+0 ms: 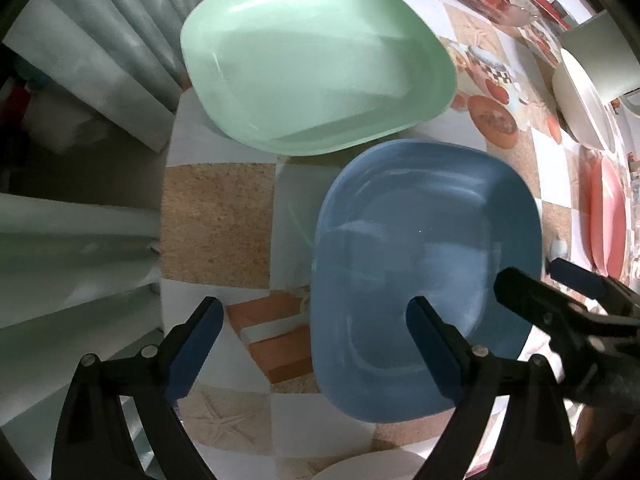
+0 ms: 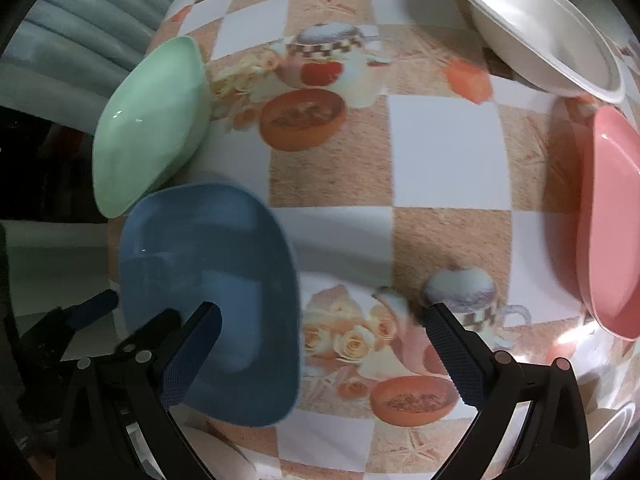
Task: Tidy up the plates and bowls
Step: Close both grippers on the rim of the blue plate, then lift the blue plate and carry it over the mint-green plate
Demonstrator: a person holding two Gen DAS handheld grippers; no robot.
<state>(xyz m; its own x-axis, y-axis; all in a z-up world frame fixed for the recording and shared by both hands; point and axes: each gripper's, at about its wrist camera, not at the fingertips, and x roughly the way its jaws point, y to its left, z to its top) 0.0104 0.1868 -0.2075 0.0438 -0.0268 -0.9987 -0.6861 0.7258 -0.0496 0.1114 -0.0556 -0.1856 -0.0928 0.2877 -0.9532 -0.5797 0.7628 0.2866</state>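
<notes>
Nearby, green plate (image 1: 312, 60) sits just beside blue plate (image 1: 424, 272).

A patterned checkered tablecloth (image 2: 440, 152) covers the table beside pale curtains (image 1: 100, 60).

Left tool (image 1: 316, 344) and right tool (image 2: 320, 356) both gape wide, side by side.

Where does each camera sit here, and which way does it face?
Left wrist: on the left gripper, looking down at the blue plastic plate and green plastic plate; own open fingers show, right gripper alongside.
Right wrist: on the right gripper, looking across the patterned tablecloth; own open fingers show.
Shared: both plates, the pink plate, the white bowl.
</notes>
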